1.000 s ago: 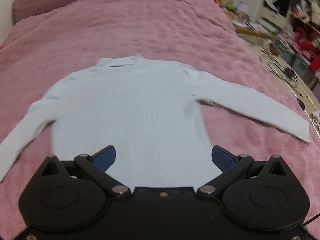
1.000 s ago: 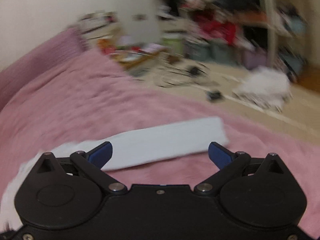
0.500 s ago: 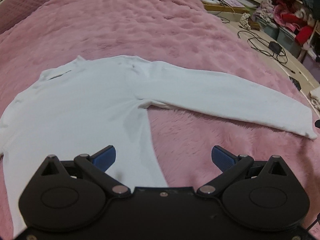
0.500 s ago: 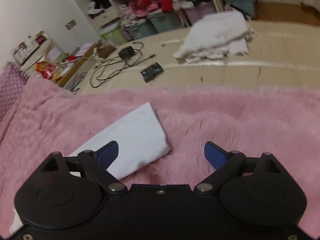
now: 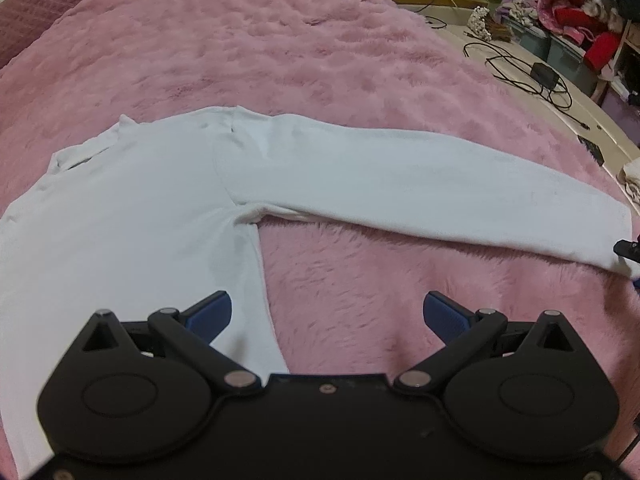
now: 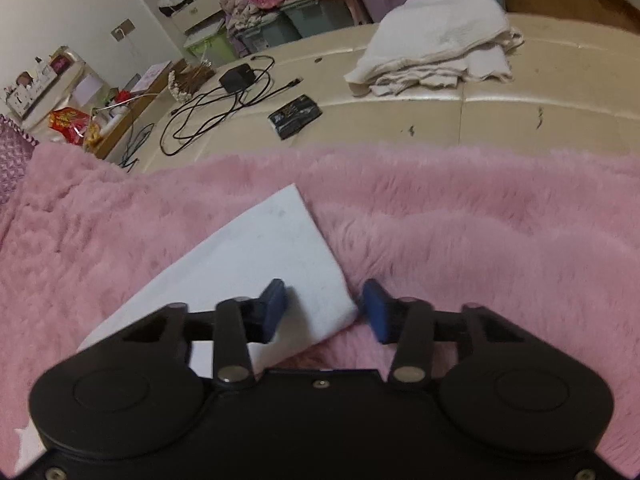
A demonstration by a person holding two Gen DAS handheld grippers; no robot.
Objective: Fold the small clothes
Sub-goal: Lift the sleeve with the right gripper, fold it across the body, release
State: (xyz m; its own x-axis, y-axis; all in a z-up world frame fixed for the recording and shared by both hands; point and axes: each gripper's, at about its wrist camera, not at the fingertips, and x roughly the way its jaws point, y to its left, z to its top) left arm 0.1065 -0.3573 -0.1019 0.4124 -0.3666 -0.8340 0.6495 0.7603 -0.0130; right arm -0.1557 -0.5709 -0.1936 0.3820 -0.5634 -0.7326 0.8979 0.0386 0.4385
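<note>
On the pink blanket [image 5: 360, 60], right gripper [image 6: 325, 299] fingers closing around the half-hidden sleeve cuff [image 6: 280, 240]; left gripper [image 5: 326, 312] fingers open.

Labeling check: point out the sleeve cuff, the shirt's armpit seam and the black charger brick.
sleeve cuff [image 6: 296, 248], right wrist view, flat cloth near the cuff's end.
armpit seam [image 5: 240, 216], left wrist view, where sleeve meets body.
black charger brick [image 6: 239, 77], right wrist view, its top face.

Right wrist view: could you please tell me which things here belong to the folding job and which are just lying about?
Job:
white shirt sleeve
right gripper, closing around the cuff corner
pink blanket

Lying about:
black cables
dark packet
white towel pile
storage bins
</note>
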